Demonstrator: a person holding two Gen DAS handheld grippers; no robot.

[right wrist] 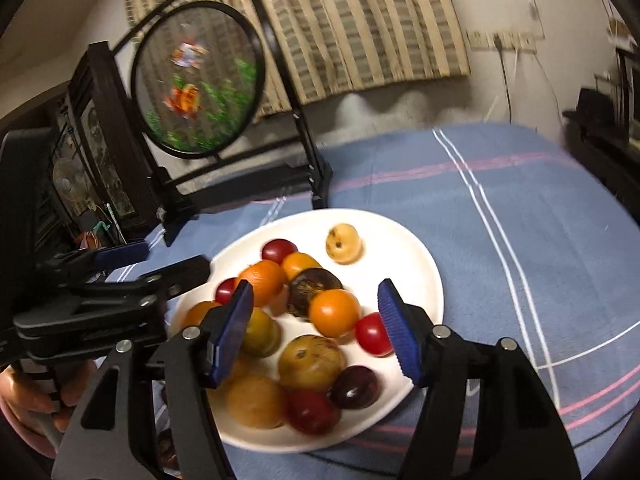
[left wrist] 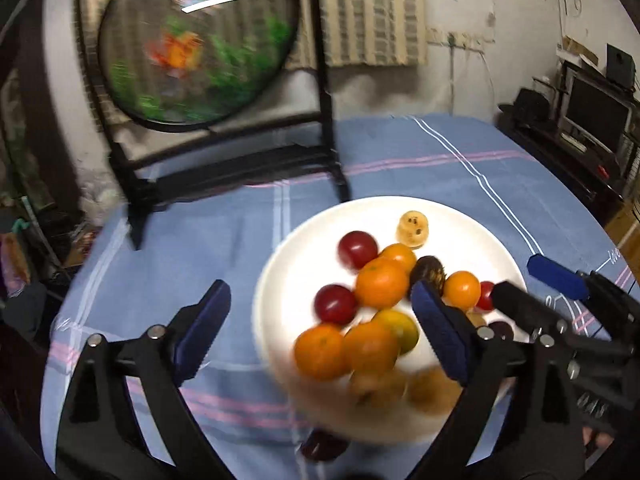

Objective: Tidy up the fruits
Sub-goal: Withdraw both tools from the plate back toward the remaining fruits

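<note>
A white plate (left wrist: 280, 264) (right wrist: 400, 248) on the blue cloth holds a heap of fruit: several oranges (left wrist: 382, 282) (right wrist: 334, 312), red plums (left wrist: 357, 249) (right wrist: 374, 334), a dark wrinkled fruit (right wrist: 314, 286) and a spotted yellow fruit (left wrist: 413, 229) (right wrist: 343, 243). My left gripper (left wrist: 320, 328) hovers wide open over the plate's near left side and grips nothing. My right gripper (right wrist: 316, 334) stands open above the near fruits, its pads clear of them. Each gripper shows in the other's view: right (left wrist: 536, 288), left (right wrist: 160, 262). One dark fruit (left wrist: 322, 446) lies off the plate on the cloth.
A black stand with a round embroidered screen (left wrist: 196, 44) (right wrist: 198, 80) rises at the table's back left. The blue striped cloth (left wrist: 400, 160) covers the table. A hand (right wrist: 28, 396) holds the left gripper's handle. Dark furniture with a monitor (left wrist: 592, 120) stands at far right.
</note>
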